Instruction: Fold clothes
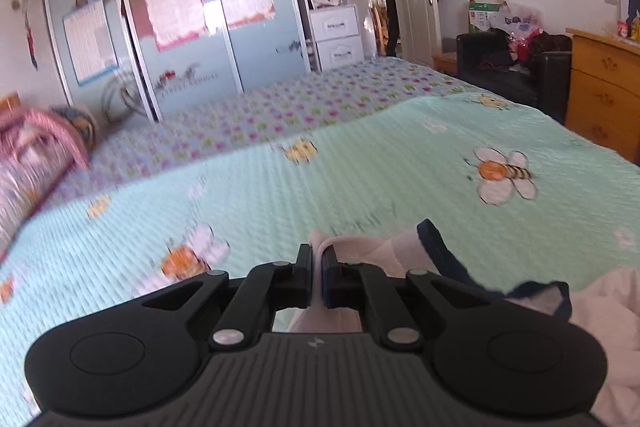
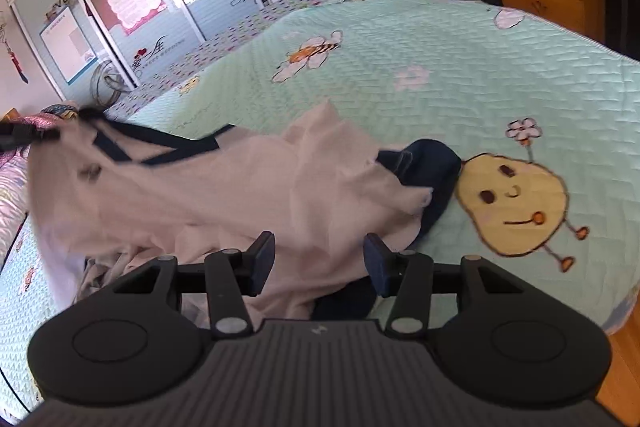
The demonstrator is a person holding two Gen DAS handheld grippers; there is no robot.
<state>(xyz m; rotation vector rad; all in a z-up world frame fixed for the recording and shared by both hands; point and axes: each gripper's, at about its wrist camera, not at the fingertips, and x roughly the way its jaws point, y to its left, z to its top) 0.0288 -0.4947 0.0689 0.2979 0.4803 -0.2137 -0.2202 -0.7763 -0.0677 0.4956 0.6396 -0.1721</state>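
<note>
Left hand-held gripper (image 1: pixel 317 259) clenched on white shirt (image 2: pixel 224 195) edge; right hand-held gripper (image 2: pixel 319 247) released, shirt between jaws.

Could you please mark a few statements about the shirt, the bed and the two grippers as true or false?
1. The left gripper is shut on the white shirt. True.
2. The right gripper is clamped on the shirt. False: its fingers stand apart, with cloth between them.
3. The shirt lies neatly folded. False: it is crumpled and partly lifted.
4. The green bedspread shows bees. True.
5. The shirt has dark blue trim. True.
</note>
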